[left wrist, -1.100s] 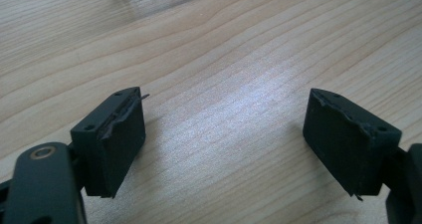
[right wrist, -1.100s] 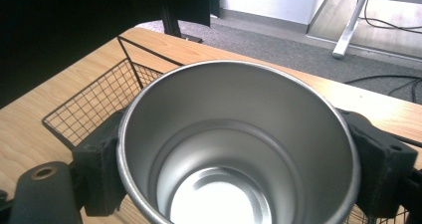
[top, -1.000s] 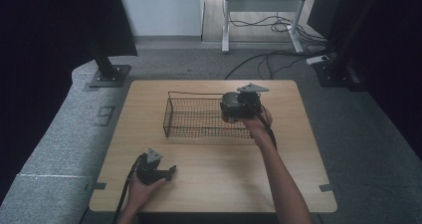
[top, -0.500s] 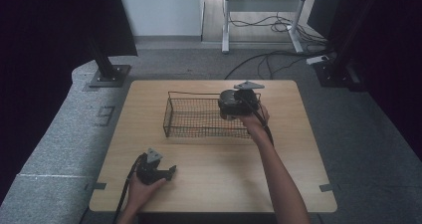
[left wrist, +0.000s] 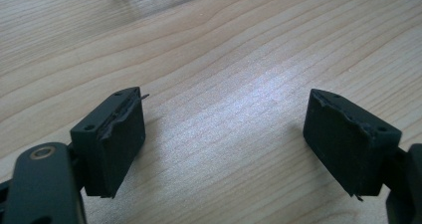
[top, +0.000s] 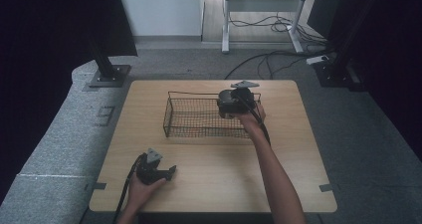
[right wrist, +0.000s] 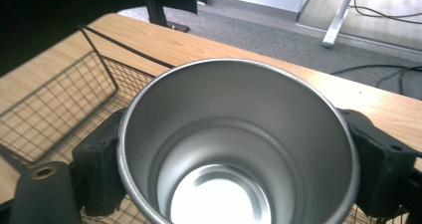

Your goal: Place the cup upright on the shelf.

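text: none readable | labels: none | brands: none | numbers: none | signs: none | checked: bench [top: 209, 184] wood plain, wire basket [top: 199, 118] unmarked, steel cup [right wrist: 239, 149] bare inside, black pads [left wrist: 112, 139] of the left tool unmarked

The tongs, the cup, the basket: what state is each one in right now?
Left tongs: open, nothing between them, low over the table.
Right tongs: shut on the cup, over the basket's right end.
Cup: metal, upright, empty, gripped on both sides.
Basket: wire, on the table, looks empty.
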A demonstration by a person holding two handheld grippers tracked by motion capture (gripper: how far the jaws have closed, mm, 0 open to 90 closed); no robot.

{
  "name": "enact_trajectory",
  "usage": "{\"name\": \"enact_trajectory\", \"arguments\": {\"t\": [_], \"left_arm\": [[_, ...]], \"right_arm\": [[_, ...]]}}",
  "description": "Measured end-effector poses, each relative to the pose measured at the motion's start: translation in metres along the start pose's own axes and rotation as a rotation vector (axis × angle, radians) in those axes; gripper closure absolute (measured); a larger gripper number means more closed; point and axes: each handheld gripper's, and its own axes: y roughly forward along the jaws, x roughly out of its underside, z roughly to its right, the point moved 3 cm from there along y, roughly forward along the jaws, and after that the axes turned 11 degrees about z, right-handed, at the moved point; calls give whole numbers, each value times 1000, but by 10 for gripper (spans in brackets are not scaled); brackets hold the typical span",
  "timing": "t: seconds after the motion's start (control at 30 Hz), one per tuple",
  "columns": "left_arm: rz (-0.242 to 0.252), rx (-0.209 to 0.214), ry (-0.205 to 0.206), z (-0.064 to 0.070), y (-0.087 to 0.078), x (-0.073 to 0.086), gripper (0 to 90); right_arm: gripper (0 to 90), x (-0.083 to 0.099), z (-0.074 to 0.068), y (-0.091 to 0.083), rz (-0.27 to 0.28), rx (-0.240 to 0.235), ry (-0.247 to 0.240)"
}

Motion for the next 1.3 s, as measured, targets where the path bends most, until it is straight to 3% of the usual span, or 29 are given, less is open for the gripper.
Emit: {"name": "enact_trajectory", "arguments": {"t": [0.67, 0.97, 1.3], "left_arm": [[-2, 0, 1, 0, 0, 0, 166], [1, 4, 0, 0, 0, 0, 166], [0, 3, 1, 0, 0, 0, 166]], "right_arm": [[137, 22, 5, 25, -63, 30, 16], [137, 34, 6, 33, -110, 66, -15], [137, 44, 7, 35, -133, 64, -16]]}}
